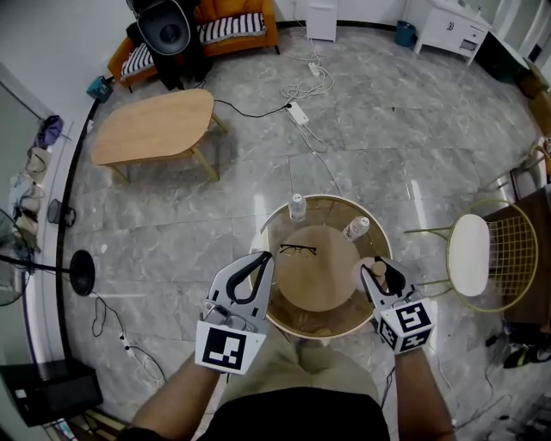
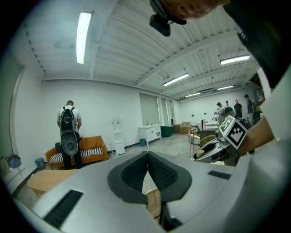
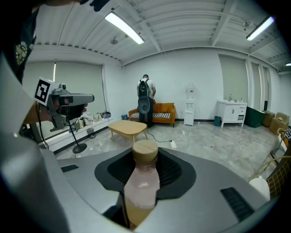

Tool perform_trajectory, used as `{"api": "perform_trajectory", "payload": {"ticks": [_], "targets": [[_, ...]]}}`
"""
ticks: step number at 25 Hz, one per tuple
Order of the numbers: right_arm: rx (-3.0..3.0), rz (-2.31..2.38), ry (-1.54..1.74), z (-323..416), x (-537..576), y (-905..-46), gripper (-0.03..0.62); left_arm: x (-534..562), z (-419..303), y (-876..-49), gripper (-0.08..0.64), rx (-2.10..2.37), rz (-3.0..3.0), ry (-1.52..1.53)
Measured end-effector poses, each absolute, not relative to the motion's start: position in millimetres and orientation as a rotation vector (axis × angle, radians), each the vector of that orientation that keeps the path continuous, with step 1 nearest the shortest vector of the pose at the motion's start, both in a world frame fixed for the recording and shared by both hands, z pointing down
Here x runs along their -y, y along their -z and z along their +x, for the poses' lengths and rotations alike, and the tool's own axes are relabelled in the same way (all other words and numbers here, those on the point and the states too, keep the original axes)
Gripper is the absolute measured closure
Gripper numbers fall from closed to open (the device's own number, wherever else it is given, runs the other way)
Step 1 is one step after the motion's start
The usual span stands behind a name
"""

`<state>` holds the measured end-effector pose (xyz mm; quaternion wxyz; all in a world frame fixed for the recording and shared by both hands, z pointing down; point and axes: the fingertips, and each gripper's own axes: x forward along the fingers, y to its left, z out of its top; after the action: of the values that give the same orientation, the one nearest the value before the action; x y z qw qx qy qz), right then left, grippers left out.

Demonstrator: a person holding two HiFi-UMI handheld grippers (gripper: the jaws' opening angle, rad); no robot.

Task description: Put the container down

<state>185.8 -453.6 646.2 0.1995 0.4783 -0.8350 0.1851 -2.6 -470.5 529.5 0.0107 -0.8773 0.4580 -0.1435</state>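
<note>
nothing is set down yet: the right hand-held gripper (image 1: 381,274) is clenched on a small pale bottle (image 3: 142,182) with a wood-coloured cap (image 3: 145,150), seemingly just above the near edge of the round counter (image 1: 325,200), while the left hand-held gripper (image 2: 148,159) is closed and empty.

My head camera looks steeply down from close above my left gripper (image 1: 265,257), my right gripper (image 1: 381,274) and the round table (image 1: 320,277). The 2 gripper cameras ride just behind their jaws, facing roughly level across the room. All 3 views share the orange sofa (image 1: 232,26) and the low wooden table (image 1: 155,125).
</note>
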Motion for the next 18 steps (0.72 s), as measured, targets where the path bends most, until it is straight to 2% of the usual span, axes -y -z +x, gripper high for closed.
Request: {"api": "perform_trajectory", "payload": {"ticks": [18], "targets": [[2.268,1.233,-0.568,165,469,-750,0.445,477,-3,-598,0.545,-1.453,-2.771,0.532]]}}
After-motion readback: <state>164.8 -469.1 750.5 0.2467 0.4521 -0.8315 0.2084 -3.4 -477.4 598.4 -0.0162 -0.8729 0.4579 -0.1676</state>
